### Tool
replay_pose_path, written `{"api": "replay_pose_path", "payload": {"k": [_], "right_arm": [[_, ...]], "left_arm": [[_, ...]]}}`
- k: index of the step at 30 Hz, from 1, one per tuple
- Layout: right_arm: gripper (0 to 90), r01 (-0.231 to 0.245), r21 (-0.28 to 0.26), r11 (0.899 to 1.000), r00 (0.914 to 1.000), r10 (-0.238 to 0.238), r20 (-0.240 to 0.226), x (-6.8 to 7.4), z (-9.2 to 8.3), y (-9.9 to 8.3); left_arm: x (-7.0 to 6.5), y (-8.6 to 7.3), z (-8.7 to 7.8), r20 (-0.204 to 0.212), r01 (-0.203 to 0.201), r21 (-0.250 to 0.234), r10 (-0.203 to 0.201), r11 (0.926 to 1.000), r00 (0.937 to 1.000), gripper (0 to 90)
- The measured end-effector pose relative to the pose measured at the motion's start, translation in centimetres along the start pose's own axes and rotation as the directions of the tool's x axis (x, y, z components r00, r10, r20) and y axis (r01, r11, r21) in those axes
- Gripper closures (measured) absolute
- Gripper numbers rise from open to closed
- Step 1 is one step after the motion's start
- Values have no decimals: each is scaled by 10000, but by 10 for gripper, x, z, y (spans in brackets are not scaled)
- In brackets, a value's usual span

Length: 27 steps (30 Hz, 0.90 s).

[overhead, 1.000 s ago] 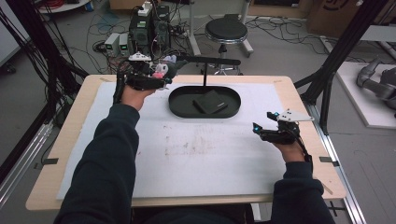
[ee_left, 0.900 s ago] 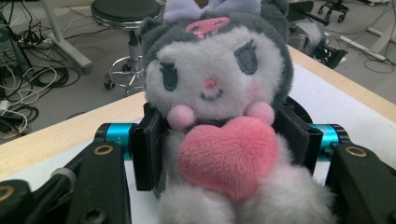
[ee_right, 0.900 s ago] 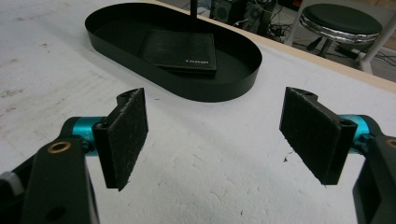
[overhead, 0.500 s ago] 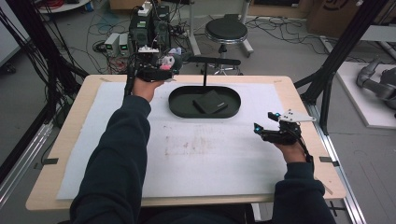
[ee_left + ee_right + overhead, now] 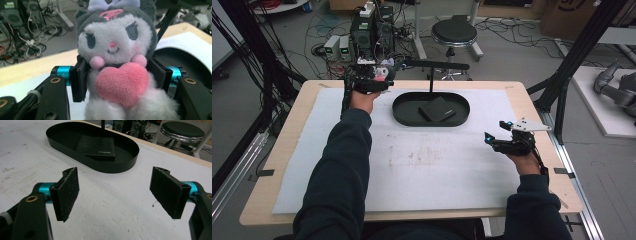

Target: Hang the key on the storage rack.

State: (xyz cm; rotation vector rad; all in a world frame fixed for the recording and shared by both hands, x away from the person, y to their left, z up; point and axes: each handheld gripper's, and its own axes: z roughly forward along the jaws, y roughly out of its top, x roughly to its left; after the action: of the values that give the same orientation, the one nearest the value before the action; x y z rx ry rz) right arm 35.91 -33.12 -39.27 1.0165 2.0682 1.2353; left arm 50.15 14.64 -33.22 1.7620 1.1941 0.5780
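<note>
Left gripper [image 5: 382,75] clamped on a plush [image 5: 117,65], jaws squeezing its body, held above the desk's [image 5: 292,150] far edge, left of the black tray [image 5: 404,112]. Right gripper [image 5: 115,192] with jaws wide apart, nothing between, low over the white mat [image 5: 437,165]. In the tray, a black wallet [image 5: 96,146].

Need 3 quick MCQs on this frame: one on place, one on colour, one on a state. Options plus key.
1. Where is the wallet?
A. in the black oval tray
B. on the white mat
C. in the right gripper

2. What colour is the heart on the plush toy?
A. blue
B. pink
C. yellow

3. How do the right gripper jaws stand?
A. shut on the wallet
B. shut on nothing
C. open, nothing between them

Key: 1 A, the wallet lies flat inside the tray. 2 B, the left gripper view shows a pink heart at the toy's chest. 3 C, the right gripper view shows the pads wide apart over bare mat.
</note>
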Motion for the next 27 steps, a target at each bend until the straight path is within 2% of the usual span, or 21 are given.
{"api": "replay_pose_path", "payload": {"k": [4, 11, 13, 16, 19, 27], "right_arm": [[241, 57, 18, 10000, 10000, -57, 8, 2, 1, 0], [243, 48, -59, 10000, 10000, -48, 16, 1, -1, 1], [243, 8, -63, 10000, 10000, -8, 22, 1, -1, 0], [243, -20, -97, 10000, 10000, 20, 3, 0, -2, 0], [243, -36, -85, 10000, 10000, 36, -3, -1, -2, 0], [243, 8, -47, 10000, 10000, -8, 10, 0, -1, -1]], "left_arm": [[-8, -9, 9, -177, -518, 489, 528, 9975, 9984, 420], [-17, -18, 31, -300, -894, 1118, 933, 9897, 9952, 422], [-19, -22, 37, -465, -873, 1249, 938, 9883, 9945, 421], [-22, -27, 46, -473, -755, 1351, 826, 9880, 9955, 409], [-24, -33, 55, -472, -790, 1638, 878, 9833, 9950, 374], [-14, -45, 57, -337, -456, 2016, 534, 9784, 9980, 266]]}}
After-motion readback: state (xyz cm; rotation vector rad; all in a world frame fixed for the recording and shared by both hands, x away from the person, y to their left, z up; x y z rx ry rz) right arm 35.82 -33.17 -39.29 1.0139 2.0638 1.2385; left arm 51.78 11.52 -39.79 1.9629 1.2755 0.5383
